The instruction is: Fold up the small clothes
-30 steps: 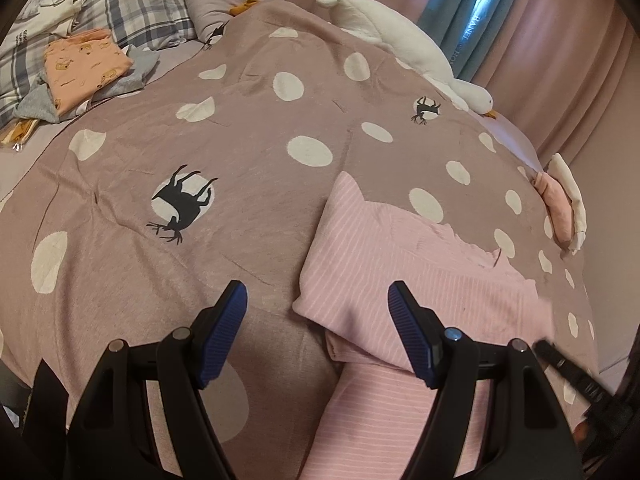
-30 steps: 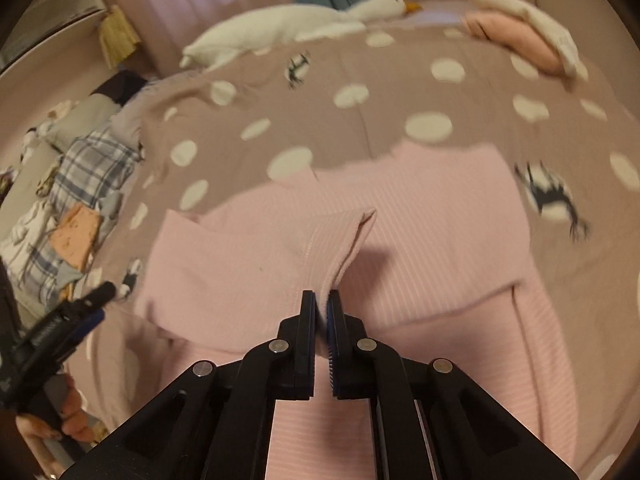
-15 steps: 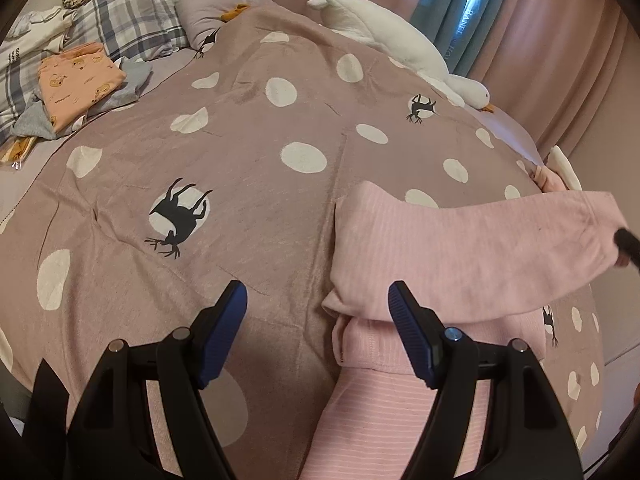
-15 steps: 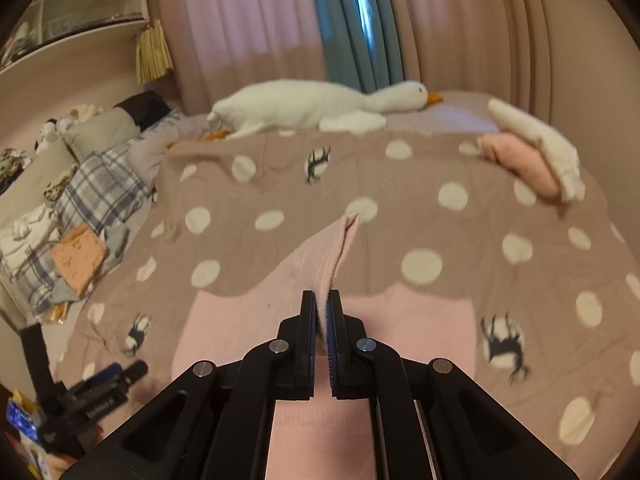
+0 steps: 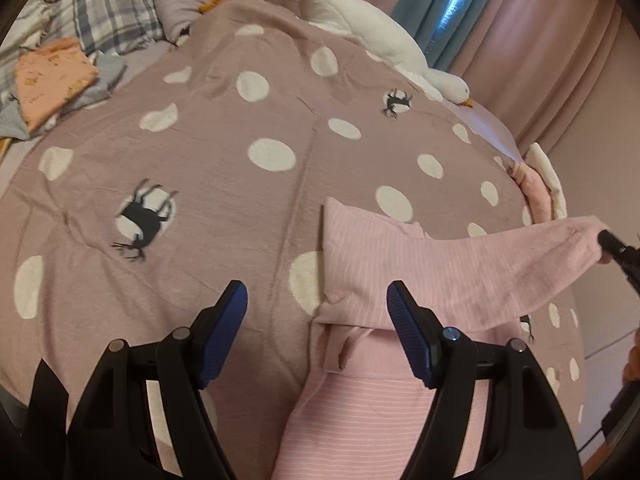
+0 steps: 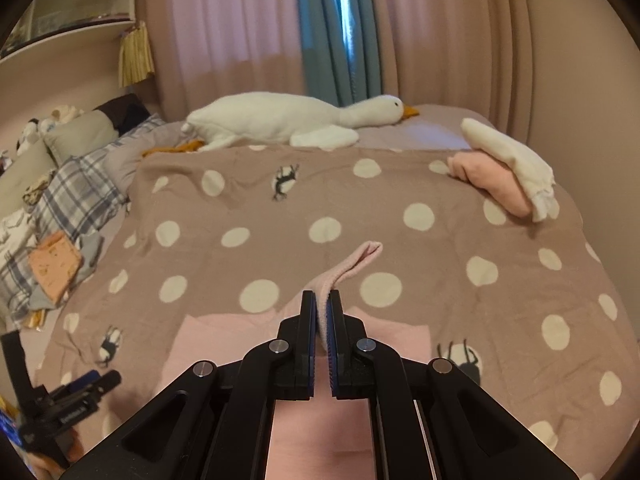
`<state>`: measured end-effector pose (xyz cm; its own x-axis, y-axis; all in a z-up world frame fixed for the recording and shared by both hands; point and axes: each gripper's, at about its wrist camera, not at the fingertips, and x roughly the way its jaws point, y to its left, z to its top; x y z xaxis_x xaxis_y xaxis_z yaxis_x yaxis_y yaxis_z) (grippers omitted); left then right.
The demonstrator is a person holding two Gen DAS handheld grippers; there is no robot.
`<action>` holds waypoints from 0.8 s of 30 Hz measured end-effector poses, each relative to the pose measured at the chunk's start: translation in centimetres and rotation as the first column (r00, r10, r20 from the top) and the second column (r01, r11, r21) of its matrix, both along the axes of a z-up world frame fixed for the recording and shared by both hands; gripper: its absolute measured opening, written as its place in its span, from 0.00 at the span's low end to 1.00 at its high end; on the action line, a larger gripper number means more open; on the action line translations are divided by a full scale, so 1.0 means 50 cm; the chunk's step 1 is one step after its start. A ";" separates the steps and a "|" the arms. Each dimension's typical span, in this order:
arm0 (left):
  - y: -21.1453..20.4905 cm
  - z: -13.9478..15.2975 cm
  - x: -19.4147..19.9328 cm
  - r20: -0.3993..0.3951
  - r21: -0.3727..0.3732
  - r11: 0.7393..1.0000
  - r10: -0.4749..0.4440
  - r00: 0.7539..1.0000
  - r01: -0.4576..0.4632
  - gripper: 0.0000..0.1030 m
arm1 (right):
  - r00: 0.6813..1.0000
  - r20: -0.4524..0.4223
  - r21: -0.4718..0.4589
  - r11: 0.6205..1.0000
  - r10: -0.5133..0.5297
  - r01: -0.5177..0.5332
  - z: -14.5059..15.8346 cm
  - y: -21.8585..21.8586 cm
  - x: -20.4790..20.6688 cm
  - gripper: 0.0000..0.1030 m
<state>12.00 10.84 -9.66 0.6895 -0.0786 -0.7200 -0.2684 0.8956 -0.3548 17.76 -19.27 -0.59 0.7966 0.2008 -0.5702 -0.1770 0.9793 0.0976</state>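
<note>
**Sleeve raised off the bed, left tool hovering**

Landmark: the mauve polka-dot blanket [image 5: 224,128] that covers the bed; every place below is given against it.

Pink striped garment [image 5: 384,412]: lies on the near edge of the blanket, body flat, upper part turned over in a fold. One sleeve [image 5: 500,256] is lifted clear of the blanket and stretched out sideways.

Right gripper [image 6: 322,312]: jaws pressed together on the sleeve. The cuff pokes out past the fingertips, above the blanket's dotted middle. From the left wrist view the black tip of this tool shows at the far end of the raised sleeve.

Left gripper [image 5: 316,304]: jaws spread but closing slightly. No cloth is between the pads; the gap sits over the blanket and the garment's folded left corner. The right-hand blue pad stands over the pink fold; I cannot tell whether it touches.

Other items, relative to the blanket:
- White goose plush [image 6: 288,120] lies along the far edge, below the curtains [image 6: 248,24].
- A pink and white bundle [image 6: 504,176] sits on the far right corner.
- A plaid pillow [image 5: 108,8] and a folded orange cloth [image 5: 52,76] lie just off the left side, at the head of the bed.
</note>
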 end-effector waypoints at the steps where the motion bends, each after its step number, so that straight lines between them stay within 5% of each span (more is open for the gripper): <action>1: -0.002 -0.004 0.007 -0.004 -0.015 1.000 -0.011 1.000 0.011 0.66 | 1.000 -0.012 -0.002 1.000 -0.008 0.008 -0.007 -0.007 0.006 0.06; 9: -0.033 -0.042 0.061 -0.065 -0.061 0.995 -0.087 0.994 0.083 0.42 | 0.991 -0.115 -0.023 0.998 -0.067 0.064 -0.088 -0.064 0.034 0.06; 24: -0.080 -0.128 0.107 -0.194 -0.007 0.992 -0.127 0.973 0.128 0.40 | 0.940 -0.316 -0.015 0.991 -0.129 0.130 -0.259 -0.152 0.042 0.06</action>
